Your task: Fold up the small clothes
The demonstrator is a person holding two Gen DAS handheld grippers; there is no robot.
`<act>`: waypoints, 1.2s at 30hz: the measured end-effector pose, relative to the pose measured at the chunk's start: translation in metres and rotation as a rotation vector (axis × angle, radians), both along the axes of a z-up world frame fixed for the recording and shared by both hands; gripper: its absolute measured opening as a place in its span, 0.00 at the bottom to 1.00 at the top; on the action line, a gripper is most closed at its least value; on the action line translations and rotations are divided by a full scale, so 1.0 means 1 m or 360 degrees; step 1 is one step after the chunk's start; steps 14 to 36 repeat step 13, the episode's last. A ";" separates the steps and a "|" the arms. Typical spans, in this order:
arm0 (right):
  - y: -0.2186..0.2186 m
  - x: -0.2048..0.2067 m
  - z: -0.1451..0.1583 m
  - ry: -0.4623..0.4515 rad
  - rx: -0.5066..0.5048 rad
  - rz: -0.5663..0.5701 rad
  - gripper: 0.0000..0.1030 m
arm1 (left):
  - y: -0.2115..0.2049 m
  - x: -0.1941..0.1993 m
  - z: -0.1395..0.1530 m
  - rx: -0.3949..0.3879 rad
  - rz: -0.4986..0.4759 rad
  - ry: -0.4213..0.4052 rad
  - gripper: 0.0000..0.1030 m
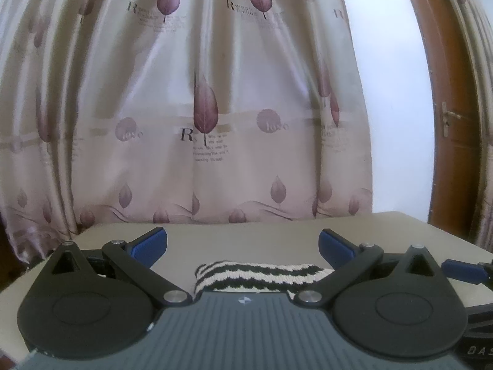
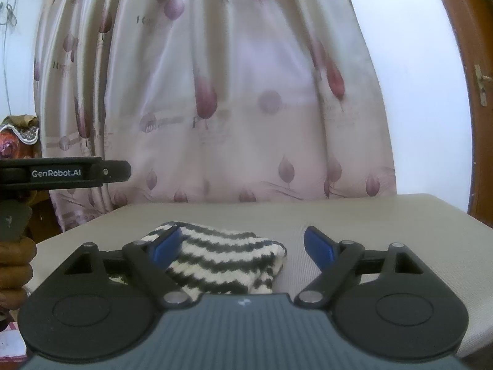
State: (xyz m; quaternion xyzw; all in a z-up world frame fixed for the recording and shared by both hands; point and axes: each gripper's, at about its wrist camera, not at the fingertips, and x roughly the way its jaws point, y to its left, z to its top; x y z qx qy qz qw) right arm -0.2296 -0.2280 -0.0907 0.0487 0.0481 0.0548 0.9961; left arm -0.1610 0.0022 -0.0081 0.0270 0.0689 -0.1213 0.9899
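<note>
Right wrist view showed the right gripper wide open, empty, above the knit. Left gripper gaped empty too. Loose on the table, the fold could spring open.

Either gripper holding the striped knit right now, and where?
Neither. Left gripper and right gripper stand open; the striped knit lies on the table.
</note>
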 end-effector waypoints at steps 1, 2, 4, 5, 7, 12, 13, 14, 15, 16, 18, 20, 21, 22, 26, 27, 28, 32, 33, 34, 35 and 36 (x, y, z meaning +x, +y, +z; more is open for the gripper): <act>0.000 0.000 0.000 0.0002 0.0001 0.0000 0.84 | 0.000 0.001 -0.001 -0.0008 0.0003 0.0007 1.00; 0.001 0.000 -0.001 0.0004 0.0000 0.0000 0.84 | 0.000 0.002 -0.002 -0.0012 0.0006 0.0017 1.00; 0.003 0.000 -0.003 0.0011 -0.0006 -0.0014 0.84 | -0.001 0.003 -0.004 -0.0008 0.0031 0.0009 1.00; 0.004 0.000 -0.004 0.0014 -0.0008 -0.0023 0.84 | -0.001 0.003 -0.005 -0.0005 0.0054 -0.0006 1.00; 0.005 0.000 -0.005 0.0015 -0.0011 -0.0047 0.84 | -0.002 0.005 -0.007 0.0006 0.0071 0.0002 1.00; 0.009 -0.001 -0.006 0.0005 -0.0036 -0.0058 0.85 | -0.001 0.009 -0.008 0.0011 0.0107 0.0039 1.00; 0.010 -0.002 -0.006 0.0002 -0.0044 -0.0057 0.85 | 0.000 0.010 -0.008 0.0003 0.0103 0.0052 1.00; 0.010 -0.002 -0.006 0.0002 -0.0044 -0.0057 0.85 | 0.000 0.010 -0.008 0.0003 0.0103 0.0052 1.00; 0.010 -0.002 -0.006 0.0002 -0.0044 -0.0057 0.85 | 0.000 0.010 -0.008 0.0003 0.0103 0.0052 1.00; 0.010 -0.002 -0.006 0.0002 -0.0044 -0.0057 0.85 | 0.000 0.010 -0.008 0.0003 0.0103 0.0052 1.00; 0.010 -0.002 -0.006 0.0002 -0.0044 -0.0057 0.85 | 0.000 0.010 -0.008 0.0003 0.0103 0.0052 1.00; 0.010 -0.002 -0.006 0.0002 -0.0044 -0.0057 0.85 | 0.000 0.010 -0.008 0.0003 0.0103 0.0052 1.00; 0.010 -0.002 -0.006 0.0002 -0.0044 -0.0057 0.85 | 0.000 0.010 -0.008 0.0003 0.0103 0.0052 1.00; 0.010 -0.002 -0.006 0.0002 -0.0044 -0.0057 0.85 | 0.000 0.010 -0.008 0.0003 0.0103 0.0052 1.00; 0.010 -0.002 -0.006 0.0002 -0.0044 -0.0057 0.85 | 0.000 0.010 -0.008 0.0003 0.0103 0.0052 1.00; 0.010 -0.002 -0.006 0.0002 -0.0044 -0.0057 0.85 | 0.000 0.010 -0.008 0.0003 0.0103 0.0052 1.00; 0.010 -0.002 -0.006 0.0002 -0.0044 -0.0057 0.85 | 0.000 0.010 -0.008 0.0003 0.0103 0.0052 1.00; 0.010 -0.002 -0.006 0.0002 -0.0044 -0.0057 0.85 | 0.000 0.010 -0.008 0.0003 0.0103 0.0052 1.00; 0.010 -0.002 -0.006 0.0002 -0.0044 -0.0057 0.85 | 0.000 0.010 -0.008 0.0003 0.0103 0.0052 1.00; 0.010 -0.002 -0.006 0.0002 -0.0044 -0.0057 0.85 | 0.000 0.010 -0.008 0.0003 0.0103 0.0052 1.00; 0.010 -0.002 -0.006 0.0002 -0.0044 -0.0057 0.85 | 0.000 0.010 -0.008 0.0003 0.0103 0.0052 1.00; 0.010 -0.002 -0.006 0.0002 -0.0044 -0.0057 0.85 | 0.000 0.010 -0.008 0.0003 0.0103 0.0052 1.00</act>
